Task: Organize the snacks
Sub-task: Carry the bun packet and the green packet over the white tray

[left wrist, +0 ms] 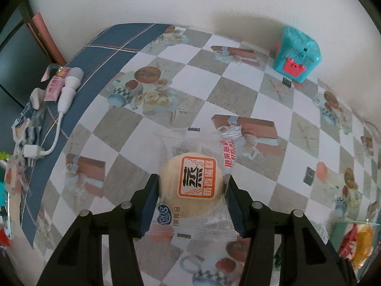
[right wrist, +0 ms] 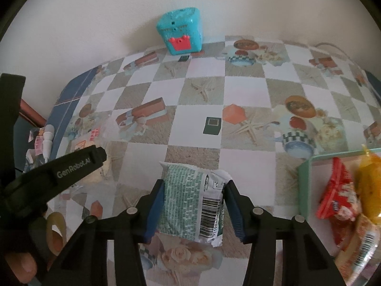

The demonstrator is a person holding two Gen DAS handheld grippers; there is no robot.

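White wall behind, table covered with a checkered printed tablecloth, blue plaid border on its left edge. Left gripper pinches a clear-wrapped steamed cake by its sides, orange label up, over the near-middle of the surface. Right gripper is clamped on a green-white snack packet, barcode side up, near the front edge. Green tray at the near right corner holds a red snack bag and a yellow packet; more wrappers below them, blurred. Teal toy box with a red crown sits at the far edge against the wall. White cable adapter and pink sachet lie on the left edge, well apart from the cake.
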